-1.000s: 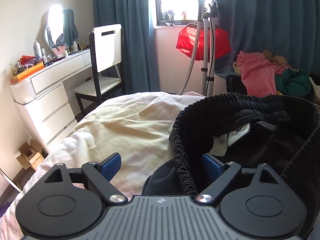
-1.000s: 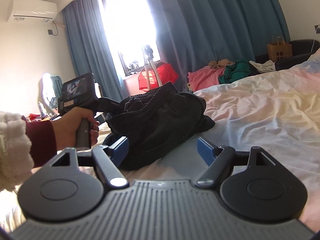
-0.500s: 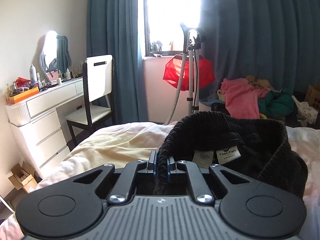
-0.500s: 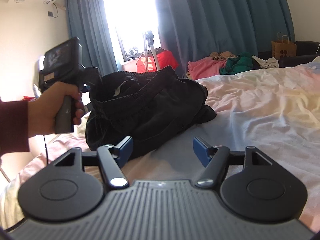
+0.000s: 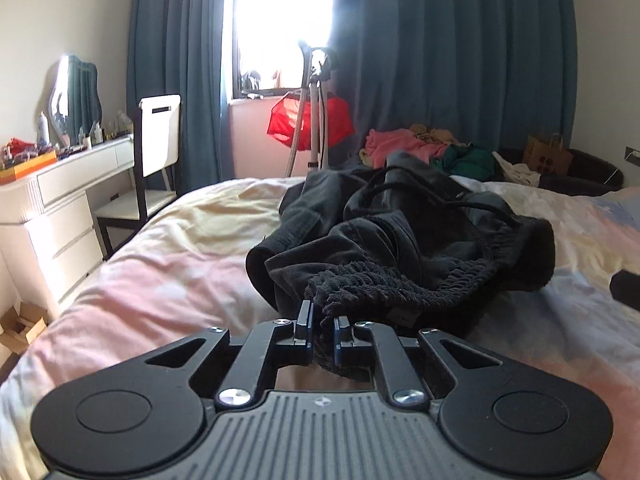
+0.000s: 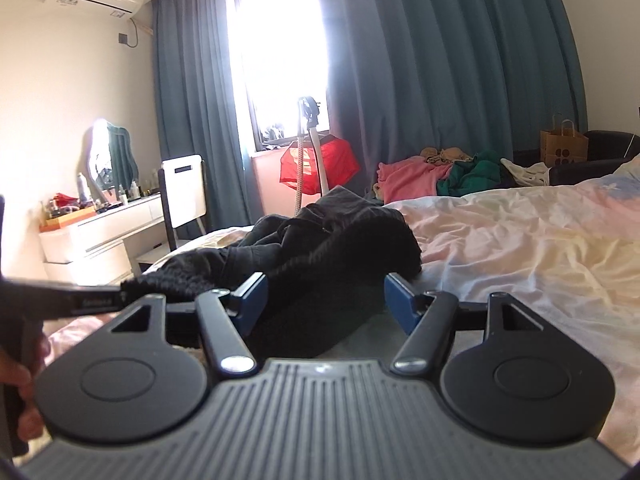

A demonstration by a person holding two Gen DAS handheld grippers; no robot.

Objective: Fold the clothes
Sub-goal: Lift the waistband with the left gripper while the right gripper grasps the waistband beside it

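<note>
A crumpled pair of black pants (image 5: 404, 240) with a ribbed elastic waistband lies on the bed (image 5: 172, 264). My left gripper (image 5: 322, 324) is shut on the waistband's near edge, low over the bedding. In the right wrist view the pants (image 6: 332, 240) lie right in front of my right gripper (image 6: 323, 294), which is open with the black fabric between its blue pads. The left gripper's fingers (image 6: 80, 300) show at the left of that view, pinching the waistband.
The bed has a rumpled pink and cream cover (image 6: 520, 248). A white dresser (image 5: 60, 196) and a chair (image 5: 156, 160) stand to the left. A garment steamer with a red top (image 5: 312, 120) stands by the window. Piled clothes (image 5: 420, 148) and a paper bag (image 6: 564, 144) lie behind.
My left gripper shut on the waistband and pulled it down and toward the near side of the bed. My right gripper moved in until the pants lie between its open fingers.
</note>
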